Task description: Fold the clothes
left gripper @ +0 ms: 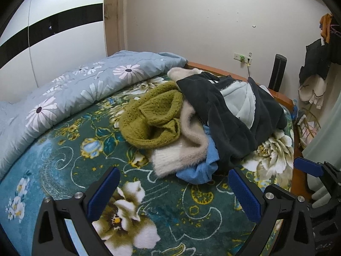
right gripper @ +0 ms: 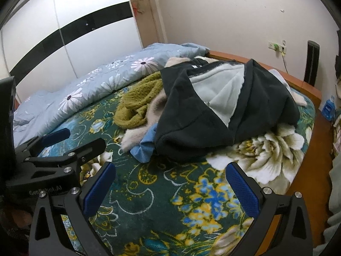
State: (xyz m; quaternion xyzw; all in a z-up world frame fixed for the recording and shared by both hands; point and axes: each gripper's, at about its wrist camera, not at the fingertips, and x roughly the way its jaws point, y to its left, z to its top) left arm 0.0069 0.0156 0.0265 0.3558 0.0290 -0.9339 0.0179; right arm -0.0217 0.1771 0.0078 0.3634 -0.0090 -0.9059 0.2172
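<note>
A heap of clothes lies on the bed's green floral blanket: a black hooded jacket with pale lining on top, an olive knit sweater at its left, a cream fuzzy sweater and a blue garment under them. My left gripper is open and empty, just short of the heap. My right gripper is open and empty, in front of the jacket; the olive sweater and blue garment lie to its left. The left gripper also shows at the right wrist view's left edge.
A light blue flowered quilt lies bunched along the bed's far left side. A wooden bed frame runs along the right. A white wardrobe stands behind; hung clothes and clutter are at the right wall.
</note>
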